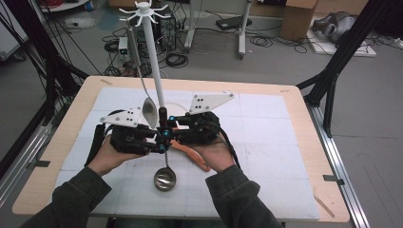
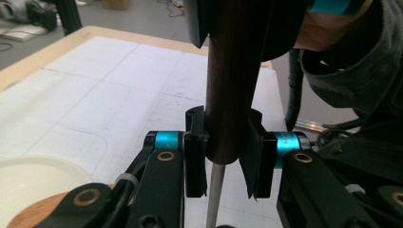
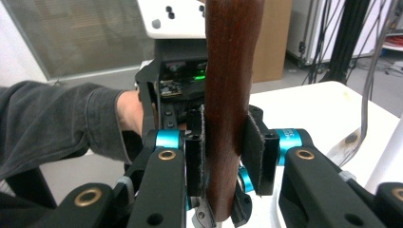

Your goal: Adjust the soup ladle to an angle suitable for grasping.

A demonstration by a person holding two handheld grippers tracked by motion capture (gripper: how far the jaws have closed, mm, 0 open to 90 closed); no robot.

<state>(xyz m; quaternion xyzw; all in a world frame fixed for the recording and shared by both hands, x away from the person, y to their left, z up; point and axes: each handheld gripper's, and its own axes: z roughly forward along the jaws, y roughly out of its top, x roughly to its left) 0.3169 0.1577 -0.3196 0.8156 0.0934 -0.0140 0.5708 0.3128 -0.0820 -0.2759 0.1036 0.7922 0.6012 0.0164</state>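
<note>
While both tools (image 1: 163,134) clamp it, ladle handle (image 3: 231,95) stands upright btwn pads.

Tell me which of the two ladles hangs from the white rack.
The all-metal ladle hangs from the rack. The wooden-handled ladle is held over the table between both grippers.

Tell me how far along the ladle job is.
Done: one spoon hangs on the white rack. In hand: the ladle, its brown handle between the right gripper and left gripper, both clamped. Left: hanging it; an orange tool waits.
</note>
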